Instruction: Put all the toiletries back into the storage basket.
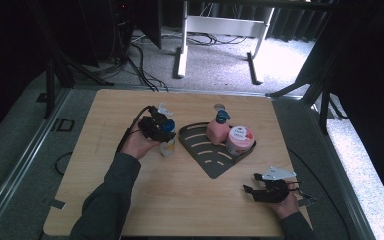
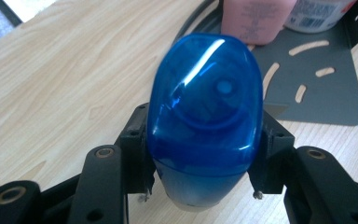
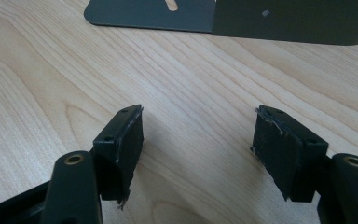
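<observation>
- left claw (image 1: 164, 127) clamped on blue-capped bottle (image 2: 205, 116), jaws pressed to both sides of the cap; left gripper view looks straight down on the cap
- bottle (image 1: 168, 140) stands upright on the table (image 1: 180, 200), left of centre, just beside the left corner of the dark tray (image 1: 211, 160); whether bottle and tray edge touch, can't tell
- tray is fan-shaped with slots and a raised rim on its far/right side, sits mid-table; slotted floor near the left claw (image 2: 317, 93) is bare
- pink pump bottle (image 1: 218, 129) and round tub (image 1: 240, 140) sit touching each other at the tray's far-right part against the rim; both seen at top of left gripper view (image 2: 256, 18), tub (image 2: 319, 14)
- right claw (image 1: 257, 184) wide, nothing between jaws, low over bare wood; pads (image 3: 126, 140) well apart
- right claw near the table's front right corner, close to right edge, aimed at the tray's outer wall (image 3: 289, 21); clear wood between them
- open room: broad bare table in front of tray and between the two hands, also far-left strip behind the left hand (image 1: 137, 142)
- table edges: floor with cables beyond the far edge, grey floor along the left edge
</observation>
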{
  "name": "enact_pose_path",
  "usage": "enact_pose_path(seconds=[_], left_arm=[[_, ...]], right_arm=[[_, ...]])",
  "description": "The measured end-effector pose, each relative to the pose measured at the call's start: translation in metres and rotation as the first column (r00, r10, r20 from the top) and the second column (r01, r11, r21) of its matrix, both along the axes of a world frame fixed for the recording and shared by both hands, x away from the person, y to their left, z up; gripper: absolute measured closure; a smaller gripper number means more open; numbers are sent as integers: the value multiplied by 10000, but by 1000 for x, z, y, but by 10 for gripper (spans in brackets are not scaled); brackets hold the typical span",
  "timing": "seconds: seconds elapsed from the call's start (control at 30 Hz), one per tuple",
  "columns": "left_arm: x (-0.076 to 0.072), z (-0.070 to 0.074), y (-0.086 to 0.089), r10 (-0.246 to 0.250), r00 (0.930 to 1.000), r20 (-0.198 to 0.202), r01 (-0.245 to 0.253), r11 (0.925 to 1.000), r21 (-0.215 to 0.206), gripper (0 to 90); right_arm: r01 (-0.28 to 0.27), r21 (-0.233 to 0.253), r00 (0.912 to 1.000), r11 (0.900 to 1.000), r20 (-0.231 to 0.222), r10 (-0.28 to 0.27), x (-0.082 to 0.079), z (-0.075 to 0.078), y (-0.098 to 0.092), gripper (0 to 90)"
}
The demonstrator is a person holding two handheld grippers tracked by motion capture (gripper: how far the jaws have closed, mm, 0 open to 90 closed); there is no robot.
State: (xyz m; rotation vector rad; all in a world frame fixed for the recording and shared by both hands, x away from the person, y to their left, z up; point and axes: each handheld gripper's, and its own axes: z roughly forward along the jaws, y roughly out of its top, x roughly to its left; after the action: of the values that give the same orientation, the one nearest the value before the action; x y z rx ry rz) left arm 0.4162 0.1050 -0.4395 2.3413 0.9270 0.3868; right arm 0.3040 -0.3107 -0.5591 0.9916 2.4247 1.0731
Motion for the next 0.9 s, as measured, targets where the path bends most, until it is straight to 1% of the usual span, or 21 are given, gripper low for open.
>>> enact_pose_path(seconds=[0.07, 0.17, 0.33, 0.4, 0.53, 0.6, 0.77, 0.9], left_arm=[[2, -2, -1, -59, 10000, -57, 60, 9999, 91, 494], [4, -5, -2, -99, 9998, -178, 101, 9999, 114, 492], [7, -11, -5, -227, 9988, -431, 248, 9985, 490, 493], [7, -13, -6, -255, 9984, -497, 280, 9983, 508, 494], [9, -16, -6, -306, 9971, -702, 354, 9970, 688, 494], [10, -18, -6, -329, 9967, -743, 388, 9961, 788, 493], [11, -20, -7, -348, 9956, -874, 423, 9954, 857, 493], [12, -21, -7, -372, 9952, -905, 455, 9947, 920, 488]], right_arm=[[-5, -2, 10000, 10000, 0, 5, 0, 0, 0, 330], [-5, 3, 10000, 10000, 0, 5, 0, 0, 0, 330], [-12, 1, 10000, 10000, 2, 12, 0, 0, 0, 330], [-12, 2, 10000, 10000, 9, 12, 0, 0, 0, 330], [-9, -1, 10000, 10000, 3, 9, 0, 0, 0, 330], [-14, -3, 10000, 10000, 7, 14, 0, 0, 0, 330], [-13, -5, 10000, 10000, 8, 13, 0, 0, 0, 330], [-16, -5, 10000, 10000, 10, 16, 0, 0, 0, 330]])
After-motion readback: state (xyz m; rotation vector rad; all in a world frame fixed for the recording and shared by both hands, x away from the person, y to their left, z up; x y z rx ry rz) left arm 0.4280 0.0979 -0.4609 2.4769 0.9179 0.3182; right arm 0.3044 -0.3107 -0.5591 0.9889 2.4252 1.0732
